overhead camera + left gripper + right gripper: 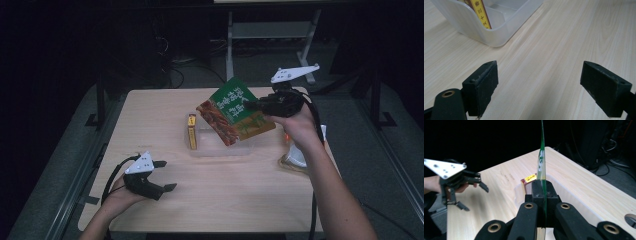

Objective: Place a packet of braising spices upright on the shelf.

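Observation:
My right gripper (248,105) is shut on a flat green and red food packet (235,112), held tilted in the air over the clear plastic bin (220,149). In the right gripper view the packet (541,160) stands edge-on, pinched between the closed jaws of the right gripper (542,192). A narrow yellow and red box (192,131) stands inside the bin at its left end, also seen as the box (480,12) in the bin (486,30). My left gripper (165,175) rests open near the table's front left, its fingers (482,85) wide apart over bare wood.
A wooden table (150,115) carries everything. A clear-wrapped item with white and orange parts (296,156) lies at the right edge, behind my right forearm. Dark floor, table legs and cables lie beyond the far edge.

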The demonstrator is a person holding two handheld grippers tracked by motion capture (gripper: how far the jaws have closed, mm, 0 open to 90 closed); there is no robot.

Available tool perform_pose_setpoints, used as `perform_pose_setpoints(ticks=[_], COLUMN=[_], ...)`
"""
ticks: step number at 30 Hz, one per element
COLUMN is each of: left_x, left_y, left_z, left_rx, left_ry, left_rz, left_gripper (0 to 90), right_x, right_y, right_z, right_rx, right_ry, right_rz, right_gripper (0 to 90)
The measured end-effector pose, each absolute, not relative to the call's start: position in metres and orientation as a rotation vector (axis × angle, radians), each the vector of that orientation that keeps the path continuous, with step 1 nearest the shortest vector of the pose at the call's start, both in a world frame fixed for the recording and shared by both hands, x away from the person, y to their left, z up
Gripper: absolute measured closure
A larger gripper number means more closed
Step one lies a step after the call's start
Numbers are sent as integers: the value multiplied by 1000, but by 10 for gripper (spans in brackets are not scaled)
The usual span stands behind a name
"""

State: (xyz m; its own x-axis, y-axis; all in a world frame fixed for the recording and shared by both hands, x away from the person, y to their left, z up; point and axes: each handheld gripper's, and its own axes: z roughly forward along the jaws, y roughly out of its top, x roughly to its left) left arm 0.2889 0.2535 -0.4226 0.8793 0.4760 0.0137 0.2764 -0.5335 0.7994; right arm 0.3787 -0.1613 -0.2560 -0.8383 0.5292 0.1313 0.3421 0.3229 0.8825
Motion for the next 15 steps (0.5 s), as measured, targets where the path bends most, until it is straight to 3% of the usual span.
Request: perform_pose_setpoints(ticks=[15], left_x=[289], left_y=[251], left_z=[-425], left_rx=[2190], left_ry=[528], left_rz=[284], left_gripper=[132], right_x=[396], right_y=[-142], right_z=[-258], right_rx=[925], right_ry=[2393], right_rz=[1444], right_gripper=[900])
